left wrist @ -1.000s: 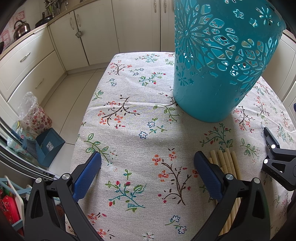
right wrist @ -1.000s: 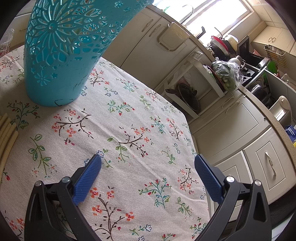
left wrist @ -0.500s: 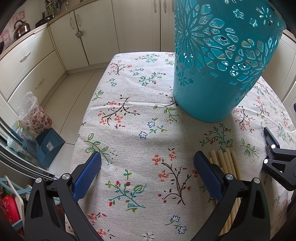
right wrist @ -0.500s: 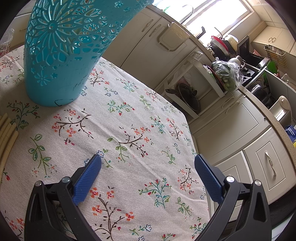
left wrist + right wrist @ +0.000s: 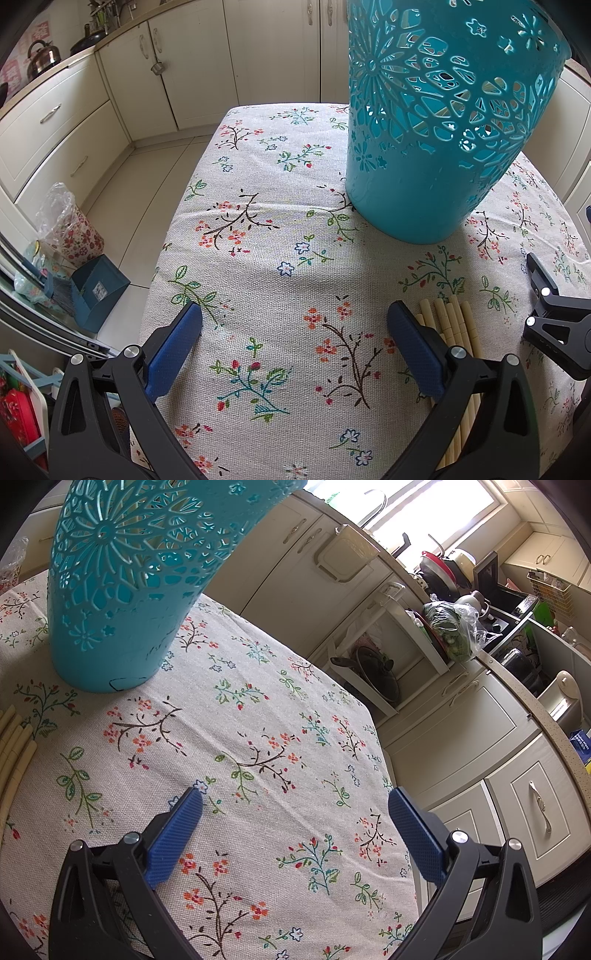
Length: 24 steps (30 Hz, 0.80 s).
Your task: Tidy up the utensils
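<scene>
Nothing's moved since a sec ago: L gripper (image 5: 293, 345) and R gripper (image 5: 295, 830) hover, jaws wide apart, empty. Chopsticks (image 5: 448, 325) lie flat just right of L's pad, near the holder (image 5: 436, 147). Best bet: slide L right, pinch mid-bundle, tip ends up before dropping in.

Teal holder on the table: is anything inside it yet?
Through the cut-outs of the teal holder, the left wrist view shows teal inner wall and a pale streak that cannot be identified. The solid lower part hides the bottom. The chopsticks lie on the tablecloth outside it.
</scene>
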Motion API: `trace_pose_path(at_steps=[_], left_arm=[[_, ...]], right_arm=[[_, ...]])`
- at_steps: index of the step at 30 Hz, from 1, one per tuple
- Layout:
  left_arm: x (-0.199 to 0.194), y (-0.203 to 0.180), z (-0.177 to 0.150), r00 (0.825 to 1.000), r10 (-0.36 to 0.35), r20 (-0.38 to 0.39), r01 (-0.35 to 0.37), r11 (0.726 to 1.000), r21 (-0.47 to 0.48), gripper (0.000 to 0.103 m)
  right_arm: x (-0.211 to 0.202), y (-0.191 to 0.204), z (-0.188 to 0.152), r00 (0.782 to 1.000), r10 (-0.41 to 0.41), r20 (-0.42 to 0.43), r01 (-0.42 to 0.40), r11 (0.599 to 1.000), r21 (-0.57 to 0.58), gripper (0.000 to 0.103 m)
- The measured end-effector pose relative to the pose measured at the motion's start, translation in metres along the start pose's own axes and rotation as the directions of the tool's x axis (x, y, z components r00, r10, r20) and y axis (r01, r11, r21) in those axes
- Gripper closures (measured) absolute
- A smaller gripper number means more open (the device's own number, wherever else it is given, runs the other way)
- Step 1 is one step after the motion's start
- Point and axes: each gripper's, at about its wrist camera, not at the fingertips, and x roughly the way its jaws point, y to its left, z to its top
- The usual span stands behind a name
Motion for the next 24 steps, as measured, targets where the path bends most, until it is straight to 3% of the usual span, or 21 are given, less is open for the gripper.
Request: trace_pose_path(at_steps=[24], left_arm=[[0.0000, 0.0001, 0.0000, 1.000, 0.000, 0.000, 0.000, 1.000, 0.000, 0.007]], right_arm=[[-0.0001, 0.0005, 0.0001, 1.000, 0.000, 0.000, 0.000, 1.000, 0.000, 0.006]])
